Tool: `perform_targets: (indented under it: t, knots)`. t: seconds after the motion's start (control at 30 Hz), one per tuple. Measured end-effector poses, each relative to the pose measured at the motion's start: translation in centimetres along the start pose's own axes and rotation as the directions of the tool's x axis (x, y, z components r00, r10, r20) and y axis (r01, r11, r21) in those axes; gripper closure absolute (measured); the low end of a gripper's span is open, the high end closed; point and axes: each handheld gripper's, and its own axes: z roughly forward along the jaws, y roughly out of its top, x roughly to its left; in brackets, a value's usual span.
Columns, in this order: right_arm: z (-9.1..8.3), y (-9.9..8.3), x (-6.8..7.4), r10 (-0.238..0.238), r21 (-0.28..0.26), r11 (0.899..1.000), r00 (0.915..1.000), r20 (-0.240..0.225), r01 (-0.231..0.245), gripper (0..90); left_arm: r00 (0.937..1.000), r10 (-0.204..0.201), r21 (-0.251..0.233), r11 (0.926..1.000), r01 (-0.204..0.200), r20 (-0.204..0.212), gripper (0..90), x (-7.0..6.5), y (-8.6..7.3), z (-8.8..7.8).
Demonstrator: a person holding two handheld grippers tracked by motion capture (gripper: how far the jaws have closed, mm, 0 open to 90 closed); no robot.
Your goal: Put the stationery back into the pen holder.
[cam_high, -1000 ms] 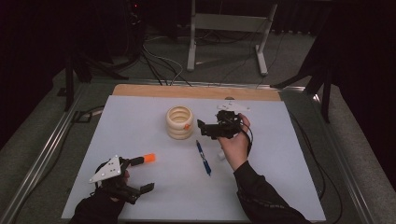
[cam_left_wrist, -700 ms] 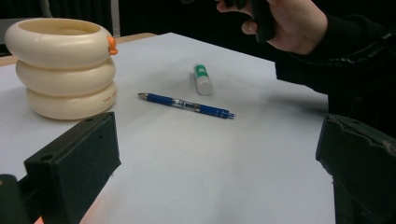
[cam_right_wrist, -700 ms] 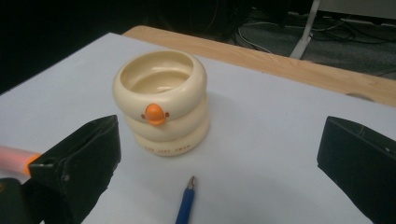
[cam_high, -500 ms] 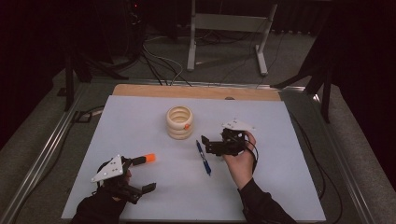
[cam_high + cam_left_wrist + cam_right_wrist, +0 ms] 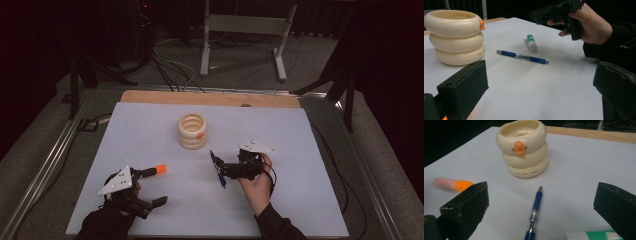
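The surface (image 5: 150,125) carried everything loose, so by my reckoning the work had barely started: nothing was lifted and nothing sat inside the cream ringed holder (image 5: 192,131), which stood upright at about twelve o'clock from my two hands. From my right tool's view its hollow (image 5: 520,130) looked empty. My right tool (image 5: 222,170) hung over the middle of the surface with its jaws spread wide and nothing between them, and the blue pen (image 5: 534,213) lay flat just ahead of it, tip toward the holder at twelve o'clock. My left tool (image 5: 152,187) waited at seven o'clock, jaws wide and empty too, with the orange marker (image 5: 160,169) just beside its upper jaw. A small green-and-white stick (image 5: 531,42) lay near the pen. I judged all three items remained to be gripped and dropped in the holder
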Motion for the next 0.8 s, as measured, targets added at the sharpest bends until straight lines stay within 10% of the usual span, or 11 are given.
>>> perform_targets:
  t: [0.4, 0.8]
  knots:
    - [1.3, -2.0, 1.0, 0.036, 0.097, 0.995, 0.9993, 0.008, -0.037, 1.3, 1.0, 0.005, -0.001, 1.0, -0.005, 0.005, 0.1, -0.1, 0.1, 0.1]
    - [2.5, -3.0, 2.2, 0.032, 0.134, 0.99, 0.9987, 0.039, -0.037, 36.1, 1.0, 0.007, 0.002, 1.0, -0.007, 0.006, 0.1, -0.1, 0.1, 0.1]
